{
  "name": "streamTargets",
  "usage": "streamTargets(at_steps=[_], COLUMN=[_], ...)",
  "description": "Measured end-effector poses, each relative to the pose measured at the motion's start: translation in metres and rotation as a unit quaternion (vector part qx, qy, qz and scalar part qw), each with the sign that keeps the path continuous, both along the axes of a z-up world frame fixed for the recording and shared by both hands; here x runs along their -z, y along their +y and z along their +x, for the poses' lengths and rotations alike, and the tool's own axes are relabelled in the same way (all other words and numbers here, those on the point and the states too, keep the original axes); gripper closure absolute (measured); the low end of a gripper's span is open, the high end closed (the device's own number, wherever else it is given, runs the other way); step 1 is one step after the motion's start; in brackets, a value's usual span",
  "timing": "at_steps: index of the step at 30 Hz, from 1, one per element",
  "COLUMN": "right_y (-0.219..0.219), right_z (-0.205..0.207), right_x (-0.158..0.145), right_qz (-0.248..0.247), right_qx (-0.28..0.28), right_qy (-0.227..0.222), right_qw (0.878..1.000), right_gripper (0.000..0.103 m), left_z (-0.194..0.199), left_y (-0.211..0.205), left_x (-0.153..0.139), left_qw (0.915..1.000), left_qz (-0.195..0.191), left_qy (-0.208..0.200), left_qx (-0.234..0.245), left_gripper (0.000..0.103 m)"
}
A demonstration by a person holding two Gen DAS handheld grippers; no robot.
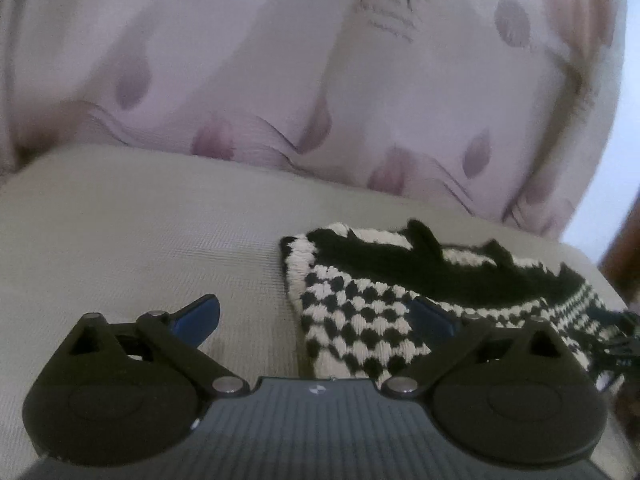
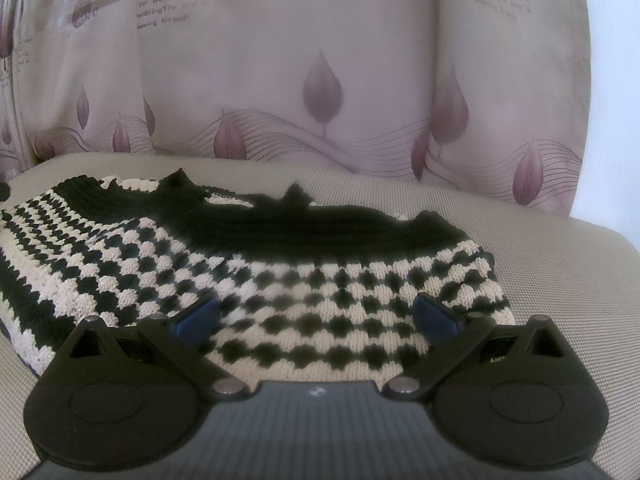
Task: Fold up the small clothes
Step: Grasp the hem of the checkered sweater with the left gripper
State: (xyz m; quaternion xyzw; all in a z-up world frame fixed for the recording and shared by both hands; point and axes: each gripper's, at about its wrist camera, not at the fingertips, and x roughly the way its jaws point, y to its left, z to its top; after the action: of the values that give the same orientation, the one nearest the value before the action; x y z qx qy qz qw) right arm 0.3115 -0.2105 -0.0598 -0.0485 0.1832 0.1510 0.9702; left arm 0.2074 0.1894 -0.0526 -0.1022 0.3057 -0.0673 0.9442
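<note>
Both cameras sit low and close over the beige cushion [image 1: 140, 232], each looking forward and a little down along its own gripper. The left wrist view looks from beside the checked knit garment [image 1: 360, 312], which lies at its right, and is tipped. The right wrist view looks straight across the same garment [image 2: 280, 280], nearly on top of it. Both views share the garment, the cushion and the leaf-print curtain [image 2: 320, 80] behind.

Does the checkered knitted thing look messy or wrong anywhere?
A bit. The checkered knit garment lies on the beige cushion with its black ribbed edge bumpy and wavy instead of straight. Nothing looks torn or spilled. Both grippers are open and not gripping it.
</note>
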Motion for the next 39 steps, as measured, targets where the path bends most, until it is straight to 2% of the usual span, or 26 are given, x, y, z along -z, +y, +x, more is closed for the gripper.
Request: streamTargets(at_steps=[3,5,11,13,14,15,16,17,18,24,27,33,35,39], right_y=[-0.002,-0.002,-0.003,-0.003,-0.003,-0.003,-0.004,-0.003,-0.003,-0.004,-0.01,-0.027,-0.034,-0.043], right_z=[0.0,-0.002,-0.003,-0.003,-0.003,-0.003,-0.003,-0.003,-0.003,-0.005,-0.008,-0.015,-0.019,-0.026], right_x=[-0.001,-0.001,-0.001,-0.001,-0.001,-0.001,-0.001,-0.001,-0.001,-0.001,-0.003,-0.007,-0.008,-0.009], right_qz=[0.0,0.0,0.0,0.0,0.0,0.0,0.0,0.0,0.0,0.001,0.017,0.067,0.085,0.119], right_qx=[0.001,0.002,0.003,0.003,0.003,0.003,0.003,0.003,0.003,0.003,-0.002,-0.009,-0.01,-0.014], right_qy=[-0.002,-0.003,-0.004,-0.004,-0.004,-0.004,-0.004,-0.004,-0.004,-0.006,-0.011,-0.039,-0.051,-0.049], right_qw=[1.0,1.0,1.0,1.0,1.0,1.0,1.0,1.0,1.0,1.0,1.0,0.997,0.995,0.992], right_gripper=[0.0,0.0,0.0,0.0,0.0,0.0,0.0,0.0,0.0,0.0,0.0,0.0,0.0,0.0], left_z=[0.028,0.043,0.063,0.066,0.066,0.067,0.069,0.071,0.073,0.067,0.064,0.062,0.06,0.053], left_y=[0.008,0.015,0.016,0.009,0.006,0.004,0.006,0.009,0.01,0.006,-0.004,-0.024,-0.037,-0.067], left_x=[0.009,0.019,0.025,0.026,0.025,0.026,0.028,0.03,0.033,0.03,0.018,-0.011,-0.022,-0.043], left_qw=[0.9986,0.9949,0.9884,0.9864,0.9863,0.9859,0.9846,0.9823,0.9808,0.9836,0.9873,0.9872,0.987,0.9853], left_qz=[-0.016,-0.049,-0.079,-0.069,-0.062,-0.063,-0.076,-0.098,-0.113,-0.136,-0.122,-0.133,-0.135,-0.148], left_qy=[0.042,0.072,0.074,0.071,0.07,0.07,0.074,0.08,0.082,0.076,0.078,0.086,0.087,0.084], left_qx=[0.028,0.051,0.107,0.131,0.135,0.138,0.139,0.139,0.136,0.09,0.065,0.018,0.011,0.009], left_gripper=[0.016,0.02,0.02,0.027,0.038,0.044,0.056,0.065,0.068,0.079,0.081,0.082,0.082,0.083])
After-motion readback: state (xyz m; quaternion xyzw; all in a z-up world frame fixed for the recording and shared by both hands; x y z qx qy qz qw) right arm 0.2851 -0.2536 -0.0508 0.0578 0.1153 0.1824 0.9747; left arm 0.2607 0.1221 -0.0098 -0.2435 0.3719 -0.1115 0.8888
